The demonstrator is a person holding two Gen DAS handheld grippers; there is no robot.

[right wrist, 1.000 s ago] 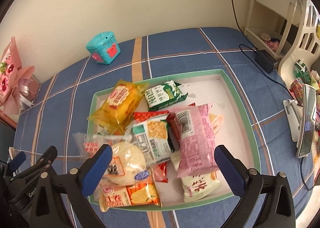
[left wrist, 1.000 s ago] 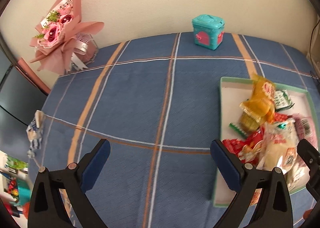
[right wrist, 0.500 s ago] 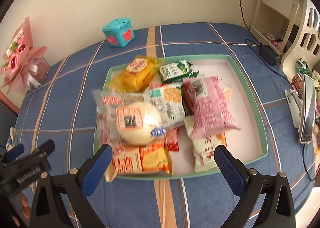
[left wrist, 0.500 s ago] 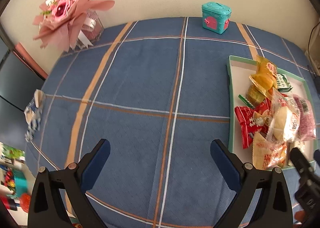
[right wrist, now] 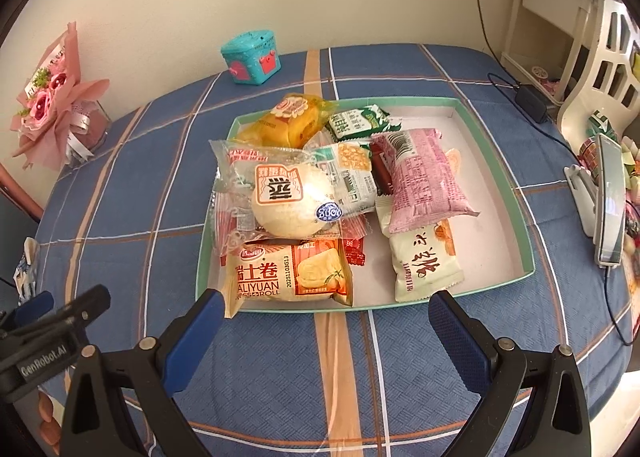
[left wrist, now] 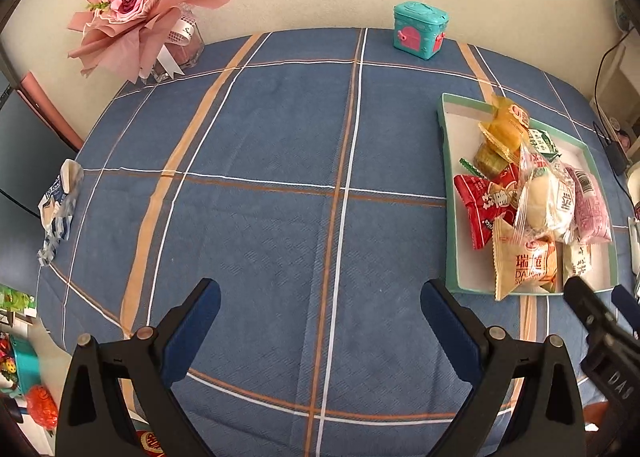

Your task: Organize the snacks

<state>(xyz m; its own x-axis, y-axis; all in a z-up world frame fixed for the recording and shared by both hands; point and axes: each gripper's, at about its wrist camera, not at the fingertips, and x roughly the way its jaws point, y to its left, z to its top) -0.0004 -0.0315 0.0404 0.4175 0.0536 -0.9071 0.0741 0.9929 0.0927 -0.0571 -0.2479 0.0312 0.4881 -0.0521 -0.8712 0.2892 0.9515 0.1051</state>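
Vs 1 s ago both grippers are sitting farther back from the tray [right wrist: 520, 217]: it's showing smaller in the left view, and in the right view the near rim is now lying ahead of the fingertips, not under them. Snacks aren't shifting.

Left gripper [left wrist: 320, 297] is hanging wide open over bare blue plaid cloth [left wrist: 260, 177], holding nothing. Right gripper [right wrist: 326, 307] is also spread wide and empty, tips just short of the tray's near edge.

Tray is holding all the snacks, heaped on its left half: round bun in clear wrap [right wrist: 288, 201] on top, Swiss roll pack [right wrist: 288, 275] at the near rim w/ long axis running left-right, pink pack [right wrist: 424, 177] w/ long axis running near-far, yellow pack [right wrist: 292, 117] & green pack [right wrist: 356, 121] at the far side.
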